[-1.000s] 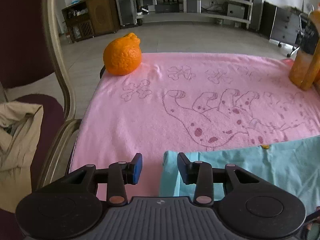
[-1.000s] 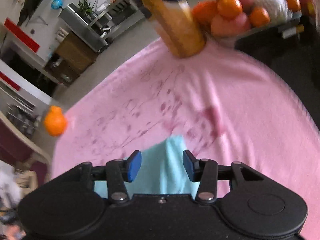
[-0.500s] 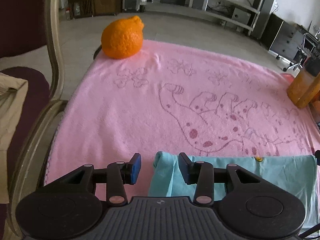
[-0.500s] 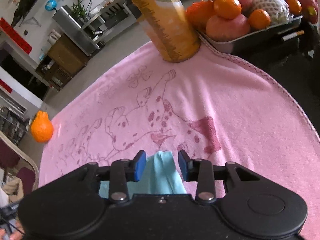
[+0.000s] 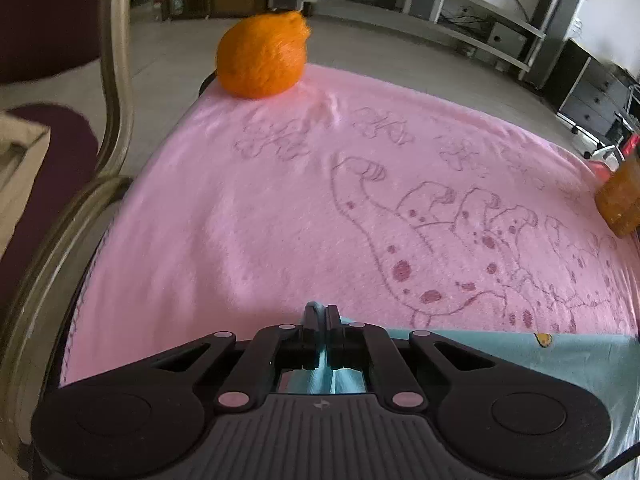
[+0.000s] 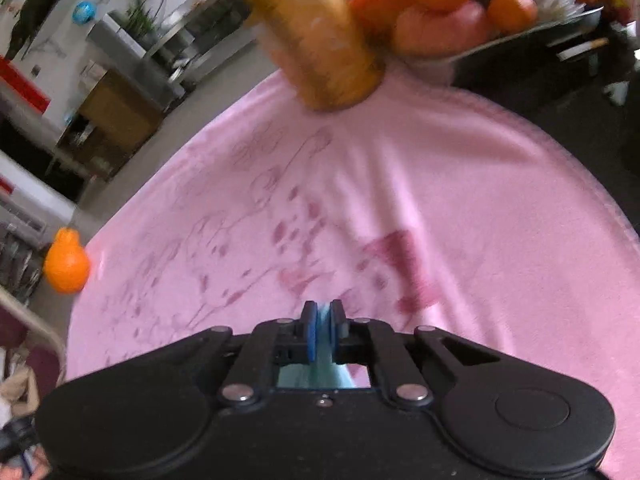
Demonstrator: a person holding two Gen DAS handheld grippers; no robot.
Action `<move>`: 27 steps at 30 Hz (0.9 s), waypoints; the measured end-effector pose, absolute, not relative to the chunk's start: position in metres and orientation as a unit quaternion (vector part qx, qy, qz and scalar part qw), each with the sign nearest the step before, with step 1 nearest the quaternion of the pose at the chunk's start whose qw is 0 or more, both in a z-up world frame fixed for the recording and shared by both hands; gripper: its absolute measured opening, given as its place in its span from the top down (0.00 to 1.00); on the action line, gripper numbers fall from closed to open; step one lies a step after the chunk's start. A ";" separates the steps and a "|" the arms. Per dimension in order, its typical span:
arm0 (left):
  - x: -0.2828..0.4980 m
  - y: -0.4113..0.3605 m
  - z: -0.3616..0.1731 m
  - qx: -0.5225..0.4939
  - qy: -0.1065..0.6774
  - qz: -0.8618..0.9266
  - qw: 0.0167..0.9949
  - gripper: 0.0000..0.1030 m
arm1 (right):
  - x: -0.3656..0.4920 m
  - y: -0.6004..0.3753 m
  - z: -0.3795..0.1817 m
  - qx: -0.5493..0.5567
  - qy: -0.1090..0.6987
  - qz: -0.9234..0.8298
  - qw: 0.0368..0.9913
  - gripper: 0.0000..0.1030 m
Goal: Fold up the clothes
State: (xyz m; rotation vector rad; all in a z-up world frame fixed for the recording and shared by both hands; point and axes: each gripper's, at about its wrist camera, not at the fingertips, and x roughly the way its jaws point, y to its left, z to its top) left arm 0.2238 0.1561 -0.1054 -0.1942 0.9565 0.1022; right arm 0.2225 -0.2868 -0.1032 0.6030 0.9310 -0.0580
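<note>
While both clamp light teal cotton garment [image 5: 500, 354] at lower frame, left gripper [image 5: 320, 312] and right gripper [image 6: 323, 312] pinch edge over pink dog-print towel [image 5: 260, 208]. Garment partly visible, fold count unclear; stage undecided.

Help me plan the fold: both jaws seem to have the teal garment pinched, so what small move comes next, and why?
Probably lift both edges a little and carry them forward over the pink dog-print towel. The left gripper and right gripper are each shut on the teal cotton garment, which lies flat near them, unfolded.
</note>
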 end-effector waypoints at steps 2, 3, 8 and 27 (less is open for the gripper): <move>0.221 0.159 -0.103 -0.095 0.454 0.050 0.885 0.93 | 0.220 -0.304 -0.101 0.296 0.434 -0.068 0.848 0.99; 0.220 0.161 -0.102 -0.095 0.451 0.051 0.886 0.91 | 0.218 -0.312 -0.101 0.301 0.432 -0.082 0.846 0.99; 0.213 0.166 -0.094 -0.105 0.436 0.052 0.892 0.88 | 0.211 -0.319 -0.097 0.382 0.429 -0.015 0.818 0.87; 0.214 0.105 -0.102 0.112 0.450 0.051 0.884 0.73 | 0.222 -0.268 -0.098 0.286 0.490 0.007 0.823 0.67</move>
